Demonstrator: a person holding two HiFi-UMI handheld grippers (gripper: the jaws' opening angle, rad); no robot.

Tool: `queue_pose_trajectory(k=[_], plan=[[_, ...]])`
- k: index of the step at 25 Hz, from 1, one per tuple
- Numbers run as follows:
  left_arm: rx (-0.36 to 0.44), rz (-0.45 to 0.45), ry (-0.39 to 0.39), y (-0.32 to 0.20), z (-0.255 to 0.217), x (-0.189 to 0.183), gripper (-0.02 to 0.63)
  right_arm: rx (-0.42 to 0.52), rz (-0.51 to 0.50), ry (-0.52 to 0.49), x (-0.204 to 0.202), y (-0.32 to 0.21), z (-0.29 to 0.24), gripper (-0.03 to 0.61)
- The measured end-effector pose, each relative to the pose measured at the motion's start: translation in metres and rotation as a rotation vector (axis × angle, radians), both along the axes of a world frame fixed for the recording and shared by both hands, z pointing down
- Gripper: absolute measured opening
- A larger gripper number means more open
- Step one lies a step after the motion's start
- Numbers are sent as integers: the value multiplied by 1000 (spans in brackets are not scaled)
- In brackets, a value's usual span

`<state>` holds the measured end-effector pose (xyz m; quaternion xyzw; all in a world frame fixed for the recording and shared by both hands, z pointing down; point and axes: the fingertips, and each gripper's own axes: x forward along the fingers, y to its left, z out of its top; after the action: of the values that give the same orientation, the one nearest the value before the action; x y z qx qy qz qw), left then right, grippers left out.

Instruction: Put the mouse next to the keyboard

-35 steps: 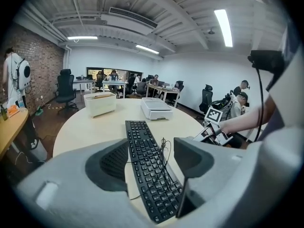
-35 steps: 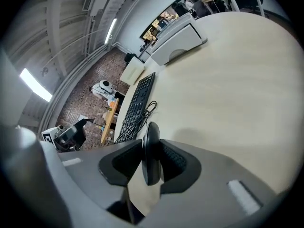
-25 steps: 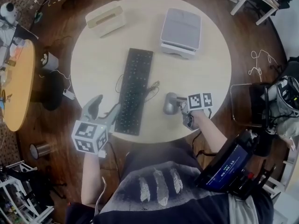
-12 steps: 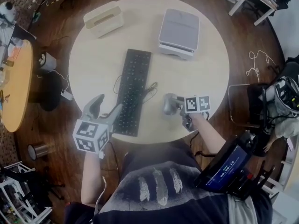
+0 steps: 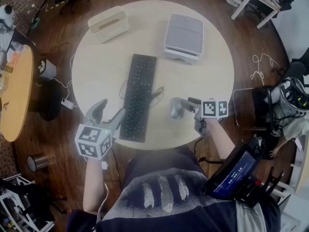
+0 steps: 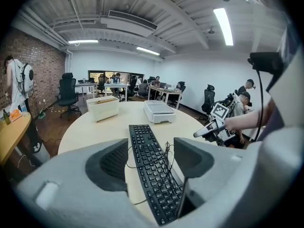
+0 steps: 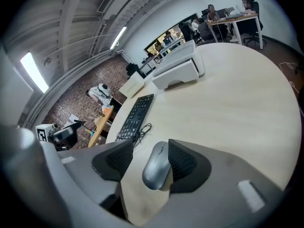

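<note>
Table (image 5: 212, 81), keyboard (image 5: 139, 96) at centre. Your left tongs (image 6: 152, 158) stand apart and empty over its 6 o'clock end. Your right tongs (image 7: 151, 151) are opening. The mouse (image 7: 154, 167) sits on the table between them, at the keyboard's 4 o'clock, close against the right pad. Can't tell if it touches.

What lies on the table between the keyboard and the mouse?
A tangled dark cable beside the keyboard, then bare tabletop up to the mouse; the head view shows it.
</note>
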<state>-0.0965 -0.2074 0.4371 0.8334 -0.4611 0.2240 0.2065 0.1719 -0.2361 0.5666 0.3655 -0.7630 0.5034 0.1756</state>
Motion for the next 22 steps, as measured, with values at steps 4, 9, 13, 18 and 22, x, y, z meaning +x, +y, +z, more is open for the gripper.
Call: queue_pose_trajectory(k=[4, 9, 13, 18, 22], plan=[[27, 59, 33, 4, -4, -3, 308, 144, 65, -67, -12, 3, -61, 115], [73, 183, 88, 0, -12, 12, 163, 295, 78, -184, -30, 13, -122, 2], [63, 294, 134, 0, -8, 35, 0, 354, 100, -195, -31, 30, -153, 2], [59, 359, 142, 22, -9, 46, 0, 386, 174, -206, -22, 69, -177, 2], [73, 375, 118, 32, -17, 54, 0, 418, 202, -224, -11, 80, -186, 2]])
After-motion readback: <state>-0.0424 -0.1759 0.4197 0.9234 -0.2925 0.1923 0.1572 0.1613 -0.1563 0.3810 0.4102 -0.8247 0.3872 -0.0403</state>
